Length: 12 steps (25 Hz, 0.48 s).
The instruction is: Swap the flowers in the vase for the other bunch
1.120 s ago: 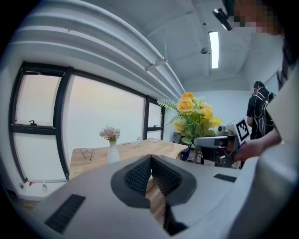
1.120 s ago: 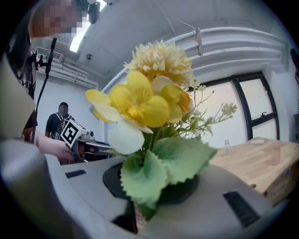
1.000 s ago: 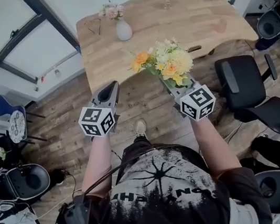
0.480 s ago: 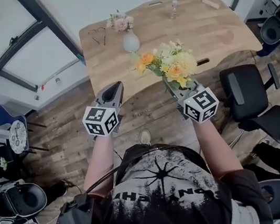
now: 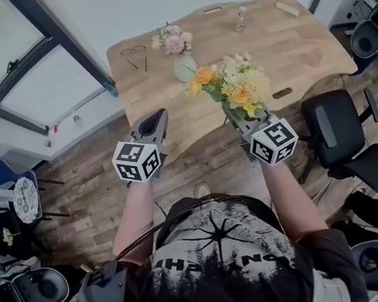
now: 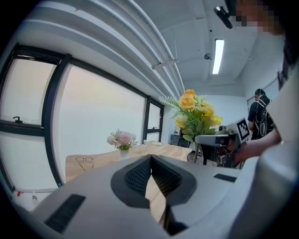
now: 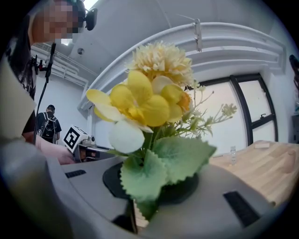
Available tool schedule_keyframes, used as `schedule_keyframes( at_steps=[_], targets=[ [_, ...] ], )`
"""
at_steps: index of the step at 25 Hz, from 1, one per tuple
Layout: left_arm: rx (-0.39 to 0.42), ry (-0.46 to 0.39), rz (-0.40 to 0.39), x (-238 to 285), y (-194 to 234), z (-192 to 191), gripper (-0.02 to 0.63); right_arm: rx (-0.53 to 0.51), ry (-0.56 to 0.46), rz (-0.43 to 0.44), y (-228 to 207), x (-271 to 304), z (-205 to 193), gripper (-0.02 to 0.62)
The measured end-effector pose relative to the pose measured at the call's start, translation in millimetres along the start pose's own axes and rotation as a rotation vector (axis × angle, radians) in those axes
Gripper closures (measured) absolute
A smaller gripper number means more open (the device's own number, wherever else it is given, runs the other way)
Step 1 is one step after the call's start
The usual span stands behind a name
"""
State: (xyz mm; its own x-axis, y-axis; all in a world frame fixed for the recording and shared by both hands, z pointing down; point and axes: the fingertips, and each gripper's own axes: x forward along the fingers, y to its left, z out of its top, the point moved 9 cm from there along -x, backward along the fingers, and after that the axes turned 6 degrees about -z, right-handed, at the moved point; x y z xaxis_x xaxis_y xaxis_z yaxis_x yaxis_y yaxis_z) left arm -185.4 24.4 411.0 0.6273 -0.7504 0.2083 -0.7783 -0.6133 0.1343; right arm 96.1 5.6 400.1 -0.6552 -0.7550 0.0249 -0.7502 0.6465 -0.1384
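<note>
A white vase (image 5: 183, 69) with pink flowers (image 5: 172, 38) stands near the left end of the wooden table (image 5: 264, 44). My right gripper (image 5: 242, 118) is shut on the stems of a yellow and orange bunch (image 5: 233, 87), whose heads hang over the table's near edge, just right of the vase. The stems sit between the jaws in the right gripper view (image 7: 140, 207), under the yellow blooms (image 7: 147, 102). My left gripper (image 5: 154, 117) is shut and holds nothing, short of the table over the floor. It points at the vase (image 6: 124, 152).
A pair of glasses (image 5: 135, 52) lies left of the vase. A small clear bottle (image 5: 240, 20) and a wooden block (image 5: 287, 9) sit at the table's far side. Black office chairs (image 5: 338, 128) stand to the right. A large window (image 6: 98, 126) runs along the left.
Both grippers have travelled toward the table. The yellow bunch has gone from short of the table to over its near edge, close to the vase. Neither gripper's jaws changed.
</note>
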Motion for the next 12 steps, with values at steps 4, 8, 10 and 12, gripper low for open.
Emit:
schedule_keyframes(
  at_steps=[4, 8, 10, 12],
  targets=[
    [-0.007, 0.003, -0.012, 5.9, 27.4, 1.5, 0.592, 0.003, 0.002, -0.013, 0.0, 25.3, 0.5, 0.523],
    [-0.014, 0.009, -0.027, 11.8, 49.3, -1.8, 0.592, 0.009, 0.008, -0.03, -0.6, 44.6, -3.5, 0.523],
    [-0.016, 0.011, -0.036, 15.7, 59.9, -2.6, 0.592, 0.01, 0.007, -0.04, -1.4, 53.1, -4.1, 0.523],
    [-0.017, 0.011, -0.044, 20.3, 69.8, -2.6, 0.592, 0.008, 0.006, -0.048, -2.3, 61.1, -4.5, 0.523]
  ],
)
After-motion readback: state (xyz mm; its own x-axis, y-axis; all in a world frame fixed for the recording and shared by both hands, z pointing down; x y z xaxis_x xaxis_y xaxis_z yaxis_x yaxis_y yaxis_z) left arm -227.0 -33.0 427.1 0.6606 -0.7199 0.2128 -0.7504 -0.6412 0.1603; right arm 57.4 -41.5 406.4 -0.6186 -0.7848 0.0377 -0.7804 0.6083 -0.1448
